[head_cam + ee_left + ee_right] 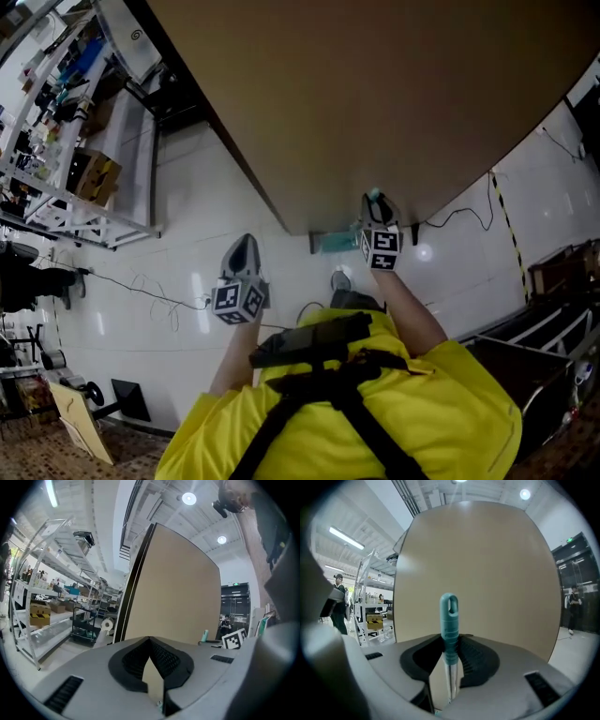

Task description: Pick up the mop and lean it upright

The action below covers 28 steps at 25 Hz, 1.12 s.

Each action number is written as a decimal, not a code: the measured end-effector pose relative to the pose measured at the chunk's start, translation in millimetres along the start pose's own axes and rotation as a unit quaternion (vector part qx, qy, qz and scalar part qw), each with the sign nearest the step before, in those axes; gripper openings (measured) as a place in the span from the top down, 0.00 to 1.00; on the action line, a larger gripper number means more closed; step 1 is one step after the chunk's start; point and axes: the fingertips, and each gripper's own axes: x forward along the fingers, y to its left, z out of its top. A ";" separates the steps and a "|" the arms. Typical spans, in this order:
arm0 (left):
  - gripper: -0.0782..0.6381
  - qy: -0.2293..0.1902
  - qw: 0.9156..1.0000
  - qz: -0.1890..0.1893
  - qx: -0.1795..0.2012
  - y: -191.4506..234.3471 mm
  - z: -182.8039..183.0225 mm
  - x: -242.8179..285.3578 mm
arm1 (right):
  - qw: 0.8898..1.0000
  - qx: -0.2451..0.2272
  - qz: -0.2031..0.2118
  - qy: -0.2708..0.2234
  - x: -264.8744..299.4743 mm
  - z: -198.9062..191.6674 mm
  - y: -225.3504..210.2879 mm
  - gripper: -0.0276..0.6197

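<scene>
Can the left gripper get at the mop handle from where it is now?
Probably yes. The left gripper, empty with jaws together, hangs beside the right gripper, which grips the handle; nothing stands between them. It would need opening first.

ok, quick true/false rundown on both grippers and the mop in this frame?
1. The right gripper is clamped on the mop handle. True.
2. The left gripper grips the handle too. False: its jaws are together on nothing.
3. The handle lies flat on the floor. False: it stands upright in the right gripper.
4. A brown panel rises beyond the handle. True.
</scene>
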 end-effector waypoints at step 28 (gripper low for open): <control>0.89 -0.054 0.992 -0.101 0.044 -59.3 73.8 -5.5 | 0.972 -0.019 0.075 -0.222 -174.3 233.6 25.2 0.79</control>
